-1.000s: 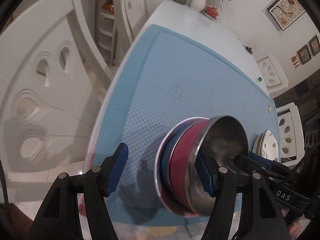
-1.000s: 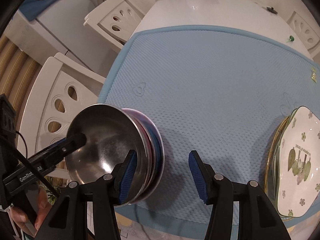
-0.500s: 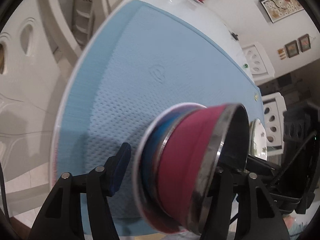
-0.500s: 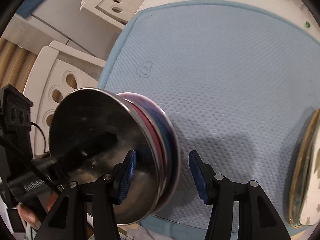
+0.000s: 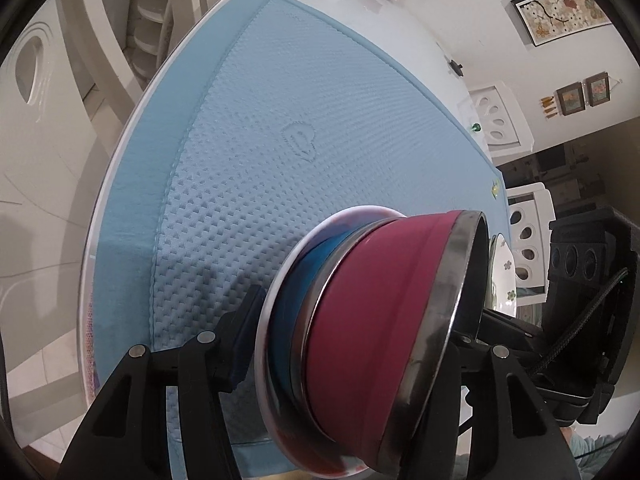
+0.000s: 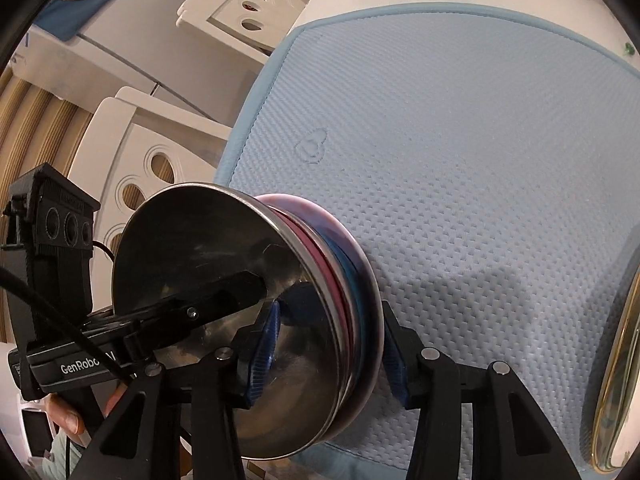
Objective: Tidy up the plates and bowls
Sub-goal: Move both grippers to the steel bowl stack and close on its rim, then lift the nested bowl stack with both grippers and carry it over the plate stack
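Blue mat (image 5: 248, 128) on white table: both grippers, left gripper (image 5: 348, 344) and right gripper (image 6: 324, 344), clamp nested bowl stack (image 5: 376, 336), jaws just closing in; floral plates (image 6: 616, 380) piled aside; stack not yet placed.

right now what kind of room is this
Most likely a home dining room: a white table under a blue mat, white cut-out chairs around it, and framed pictures on the wall.
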